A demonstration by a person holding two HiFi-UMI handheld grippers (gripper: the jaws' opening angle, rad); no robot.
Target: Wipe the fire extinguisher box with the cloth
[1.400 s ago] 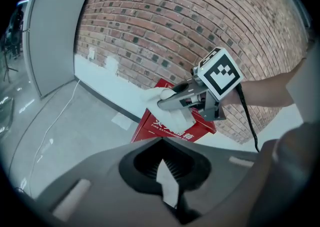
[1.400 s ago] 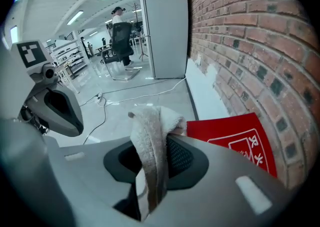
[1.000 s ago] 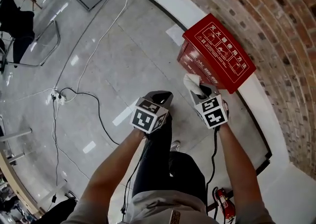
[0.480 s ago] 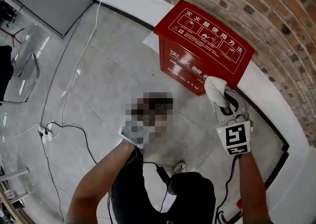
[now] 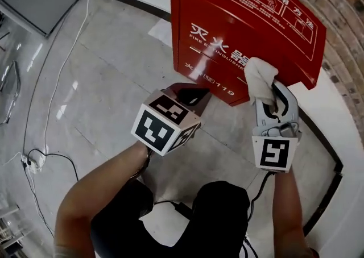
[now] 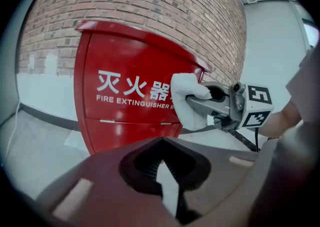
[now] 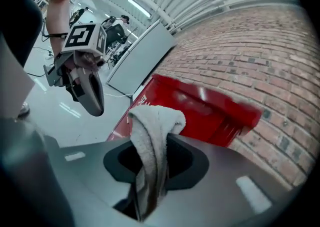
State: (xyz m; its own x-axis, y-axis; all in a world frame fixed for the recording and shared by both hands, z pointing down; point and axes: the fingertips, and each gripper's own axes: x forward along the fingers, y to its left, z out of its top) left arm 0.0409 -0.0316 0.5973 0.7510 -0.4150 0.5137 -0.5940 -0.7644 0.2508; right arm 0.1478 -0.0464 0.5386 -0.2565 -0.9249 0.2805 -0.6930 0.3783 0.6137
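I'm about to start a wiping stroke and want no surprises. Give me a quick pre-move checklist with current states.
1. The white terry cloth is clamped in the right gripper: ok.
2. Cloth sticks out past the jaws: ok.
3. Cloth touching the red metal fire extinguisher box: cannot tell.
4. The left gripper is empty, jaws together, apart from the box: ok.
5. Box upright by the brick wall: ok.

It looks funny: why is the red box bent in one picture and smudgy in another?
Left gripper view: the wide lens bows the red metal fire extinguisher box. Right gripper view: that box is blurred, the white terry cloth crisp.
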